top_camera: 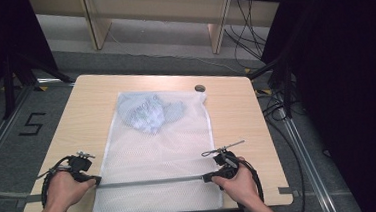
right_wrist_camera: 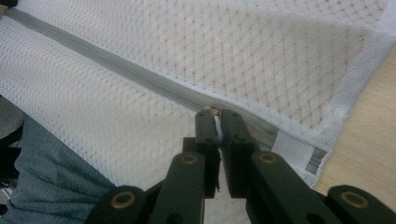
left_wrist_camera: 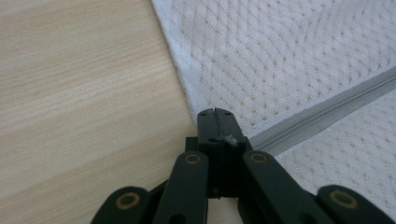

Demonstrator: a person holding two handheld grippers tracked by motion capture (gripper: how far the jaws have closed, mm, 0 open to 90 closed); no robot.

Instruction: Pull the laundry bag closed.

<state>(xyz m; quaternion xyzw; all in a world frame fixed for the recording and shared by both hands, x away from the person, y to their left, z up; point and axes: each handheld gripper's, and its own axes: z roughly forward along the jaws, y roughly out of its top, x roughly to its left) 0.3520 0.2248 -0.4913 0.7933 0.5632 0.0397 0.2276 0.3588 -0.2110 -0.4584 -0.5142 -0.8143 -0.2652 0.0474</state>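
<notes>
Looking along the near table edge, I have the left gripper (top_camera: 95,180) clenched on the left end of the grey zipper (top_camera: 151,181), at the bag's side hem; in the left gripper view its jaws meet with a scrap of fabric pinched between them. The right gripper (top_camera: 208,176) is clamped on the zipper pull (right_wrist_camera: 215,122) near the right end, jaws nearly together, beside the sewn label (right_wrist_camera: 299,154). The zipper runs level between both grippers across the white mesh laundry bag (top_camera: 169,147), whose near edge hangs over the wooden table (top_camera: 77,124) above my jeans (right_wrist_camera: 51,182). Farther in, a pale blue garment (top_camera: 149,112) lies bunched inside the bag's far end. Beyond that, a small dark round object (top_camera: 200,88) rests on the table just off the bag's far right corner. Nothing lies across the zipper line.
</notes>
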